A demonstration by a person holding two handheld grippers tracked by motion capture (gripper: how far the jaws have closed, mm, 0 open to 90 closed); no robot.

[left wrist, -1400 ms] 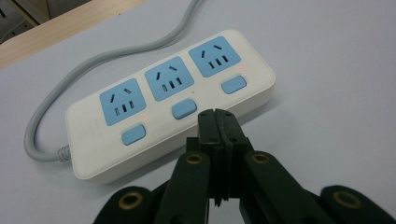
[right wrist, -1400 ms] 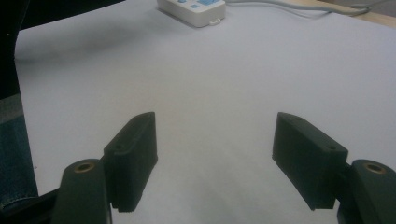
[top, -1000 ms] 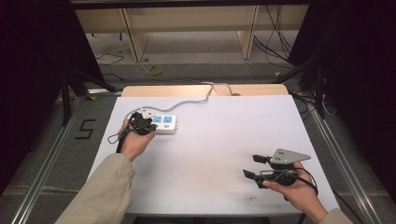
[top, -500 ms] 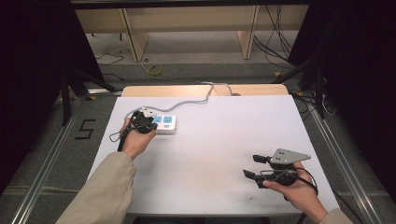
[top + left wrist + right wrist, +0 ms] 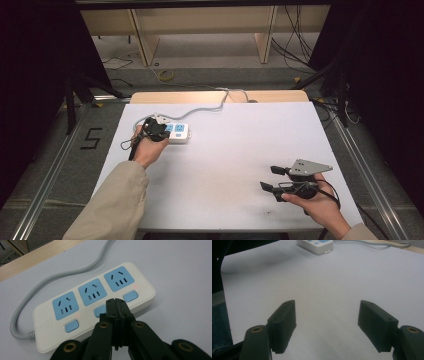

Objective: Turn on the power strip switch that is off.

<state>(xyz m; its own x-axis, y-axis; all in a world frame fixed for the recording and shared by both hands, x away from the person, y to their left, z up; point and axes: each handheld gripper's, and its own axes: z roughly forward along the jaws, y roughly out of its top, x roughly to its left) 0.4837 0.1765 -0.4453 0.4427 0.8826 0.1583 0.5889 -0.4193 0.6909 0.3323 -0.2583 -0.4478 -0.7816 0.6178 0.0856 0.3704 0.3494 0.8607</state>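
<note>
A white power strip [image 5: 179,133] with three blue sockets and three blue switches lies at the table's far left, and its grey cable [image 5: 210,107] runs off toward the back. My left gripper [image 5: 159,129] is shut, empty, at the strip's left end. In the left gripper view its closed tips [image 5: 115,301] sit over the middle switch [image 5: 98,312] of the power strip [image 5: 50,322], partly hiding it. Small red lights glow beside the outer switches. My right gripper [image 5: 266,178] rests open at the near right, and its jaws [image 5: 327,315] stand wide over bare white table.
A wooden board [image 5: 270,96] borders the table's [image 5: 240,150] far edge. Beyond it stand wooden shelf legs [image 5: 142,42] with loose cables on the floor. Metal rails [image 5: 50,175] run along both sides. The power strip [image 5: 315,245] is far ahead of the right gripper.
</note>
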